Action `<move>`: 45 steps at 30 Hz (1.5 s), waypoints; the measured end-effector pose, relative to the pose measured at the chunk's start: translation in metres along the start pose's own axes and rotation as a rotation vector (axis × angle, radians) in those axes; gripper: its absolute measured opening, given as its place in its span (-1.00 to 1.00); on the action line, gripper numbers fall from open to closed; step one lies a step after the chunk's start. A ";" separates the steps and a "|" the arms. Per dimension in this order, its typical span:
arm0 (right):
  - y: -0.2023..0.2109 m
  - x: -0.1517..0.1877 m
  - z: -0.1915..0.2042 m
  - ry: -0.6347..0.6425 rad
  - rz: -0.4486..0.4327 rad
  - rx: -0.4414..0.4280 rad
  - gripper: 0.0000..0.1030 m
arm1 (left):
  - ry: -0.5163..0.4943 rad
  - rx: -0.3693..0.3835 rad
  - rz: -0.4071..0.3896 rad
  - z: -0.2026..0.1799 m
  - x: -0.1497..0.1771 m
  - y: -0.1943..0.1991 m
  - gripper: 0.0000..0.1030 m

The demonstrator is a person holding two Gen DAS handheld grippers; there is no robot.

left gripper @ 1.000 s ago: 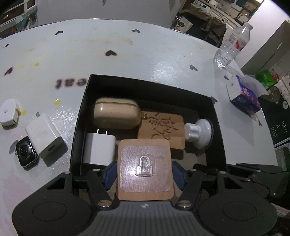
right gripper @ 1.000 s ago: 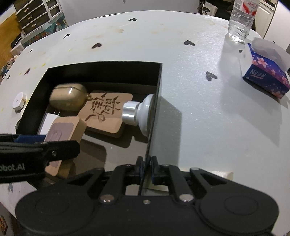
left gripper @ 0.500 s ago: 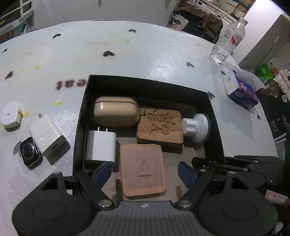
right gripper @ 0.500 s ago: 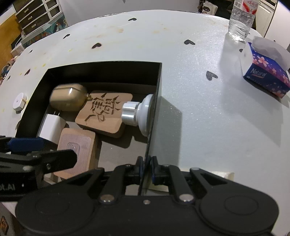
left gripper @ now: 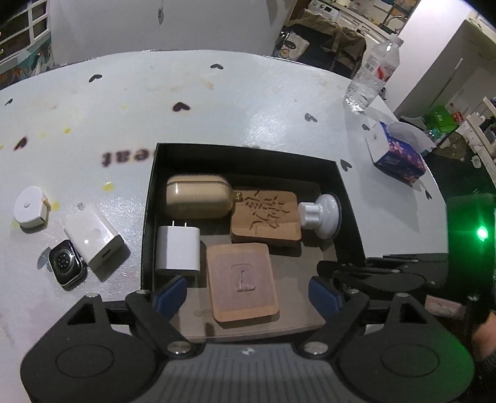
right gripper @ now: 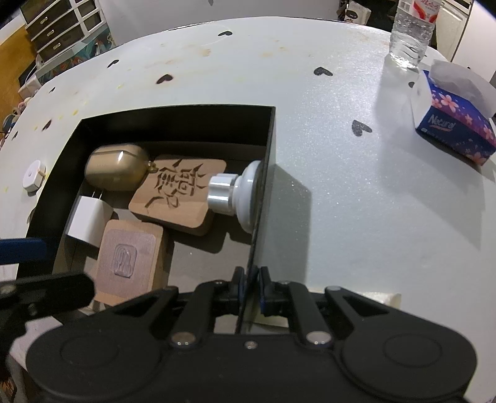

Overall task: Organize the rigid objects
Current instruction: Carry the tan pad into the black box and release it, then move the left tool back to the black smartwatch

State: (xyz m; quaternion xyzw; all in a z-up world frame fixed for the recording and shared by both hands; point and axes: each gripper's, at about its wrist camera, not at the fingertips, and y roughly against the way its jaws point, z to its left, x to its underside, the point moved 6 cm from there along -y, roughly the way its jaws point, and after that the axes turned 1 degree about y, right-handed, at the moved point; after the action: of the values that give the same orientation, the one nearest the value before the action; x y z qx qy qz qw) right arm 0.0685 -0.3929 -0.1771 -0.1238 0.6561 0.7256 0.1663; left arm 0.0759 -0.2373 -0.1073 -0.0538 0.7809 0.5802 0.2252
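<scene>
A black box (left gripper: 148, 198) on the white table holds a tan earbud case (left gripper: 198, 201), a carved wooden tile (left gripper: 266, 217), a white knob (left gripper: 319, 215), a white charger (left gripper: 178, 248) and a wooden block with a clear hook (left gripper: 241, 285). My left gripper (left gripper: 248, 294) is open above the block, not touching it. My right gripper (right gripper: 249, 285) is shut on the box's right wall (right gripper: 263, 192). Outside the box on the left lie a white adapter (left gripper: 96, 241), a smartwatch (left gripper: 66, 266) and a small round white device (left gripper: 29, 210).
A water bottle (left gripper: 372, 74) and a blue tissue box (left gripper: 396, 155) stand at the table's far right. They also show in the right wrist view, the bottle (right gripper: 412, 31) and the tissue box (right gripper: 455, 124). Drawers (right gripper: 55, 24) stand beyond the table's left edge.
My left gripper opened and let go of the wooden hook block, which now lies flat in the box. The gripper has drawn back and up. The right gripper has not moved.
</scene>
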 end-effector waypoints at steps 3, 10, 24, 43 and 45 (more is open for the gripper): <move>0.000 0.000 0.000 -0.002 0.000 -0.001 -0.81 | -0.017 -0.004 -0.017 -0.001 0.002 0.008 0.81; 0.000 0.000 0.000 -0.003 0.000 -0.002 -0.81 | -0.043 -0.022 -0.049 0.002 0.006 0.024 1.00; 0.000 0.000 -0.001 -0.023 0.000 -0.001 -0.81 | 0.001 -0.055 -0.143 0.037 0.009 0.051 1.00; 0.000 0.000 -0.002 -0.070 -0.005 0.015 -0.83 | -0.024 -0.177 -0.239 0.140 0.012 0.039 0.75; 0.000 0.000 -0.002 -0.077 -0.006 0.019 -0.84 | -0.054 -0.169 -0.218 0.147 0.012 0.032 0.62</move>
State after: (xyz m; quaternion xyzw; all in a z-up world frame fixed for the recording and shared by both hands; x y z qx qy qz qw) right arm 0.0682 -0.3947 -0.1772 -0.0963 0.6556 0.7231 0.1949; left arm 0.0960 -0.0883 -0.1170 -0.1415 0.7124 0.6172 0.3025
